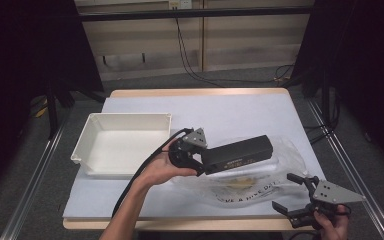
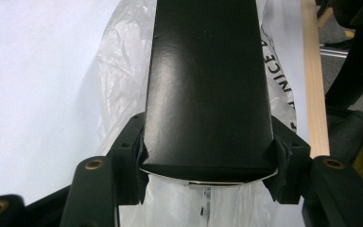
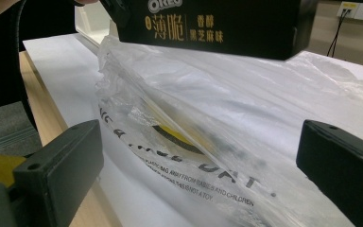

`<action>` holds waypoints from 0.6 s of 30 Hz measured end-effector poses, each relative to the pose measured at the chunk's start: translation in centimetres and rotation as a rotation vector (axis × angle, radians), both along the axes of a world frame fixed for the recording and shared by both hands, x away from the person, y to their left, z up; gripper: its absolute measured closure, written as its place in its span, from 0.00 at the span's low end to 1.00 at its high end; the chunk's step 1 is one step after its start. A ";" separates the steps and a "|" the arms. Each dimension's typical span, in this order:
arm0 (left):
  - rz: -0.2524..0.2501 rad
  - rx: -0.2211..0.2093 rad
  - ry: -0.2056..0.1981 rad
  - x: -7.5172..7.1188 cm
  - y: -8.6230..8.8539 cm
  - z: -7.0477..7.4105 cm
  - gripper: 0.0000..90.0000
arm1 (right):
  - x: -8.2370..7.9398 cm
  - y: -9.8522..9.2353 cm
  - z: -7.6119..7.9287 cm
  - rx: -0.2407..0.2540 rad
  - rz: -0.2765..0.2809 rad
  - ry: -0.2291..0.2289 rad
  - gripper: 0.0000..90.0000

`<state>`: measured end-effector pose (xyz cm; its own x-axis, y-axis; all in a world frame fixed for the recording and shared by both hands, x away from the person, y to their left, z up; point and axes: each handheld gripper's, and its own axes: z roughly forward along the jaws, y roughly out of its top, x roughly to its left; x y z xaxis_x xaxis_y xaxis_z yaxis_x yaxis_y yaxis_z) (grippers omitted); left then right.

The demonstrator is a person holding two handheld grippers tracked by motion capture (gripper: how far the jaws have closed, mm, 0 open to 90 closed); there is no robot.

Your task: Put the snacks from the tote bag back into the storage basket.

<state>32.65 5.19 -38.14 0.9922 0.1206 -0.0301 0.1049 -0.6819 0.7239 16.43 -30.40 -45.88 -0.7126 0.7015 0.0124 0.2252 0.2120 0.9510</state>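
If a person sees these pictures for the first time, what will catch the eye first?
First the long black box, held above the middle of the table in the left gripper, its fingers clamped on the box's sides. Beneath it lies a crumpled clear plastic bag. A white tray sits at the left.

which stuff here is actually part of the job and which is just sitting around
In the job: black box, clamped in the left gripper; clear plastic bag under it; right gripper, open beside the bag.
Lying about: white tray, empty; wall cables.
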 end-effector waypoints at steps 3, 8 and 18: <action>-0.005 -0.003 0.003 -0.1 0.5 0.0 0.48 | 0.0 0.0 -0.1 -0.004 0.000 0.001 0.01; -0.001 0.005 -0.004 0.0 1.1 0.3 0.48 | 0.1 -0.2 -0.2 0.004 -0.001 -0.012 0.01; 0.017 -0.031 -0.026 0.1 3.7 2.5 0.48 | 0.1 -0.1 -0.2 0.015 -0.008 -0.036 0.01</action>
<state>32.76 8.87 -35.59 0.9905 0.1371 -0.0080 0.0970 -0.6570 0.7476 16.53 -30.54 -46.04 -0.7072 0.7070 -0.0028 0.1921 0.1959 0.9616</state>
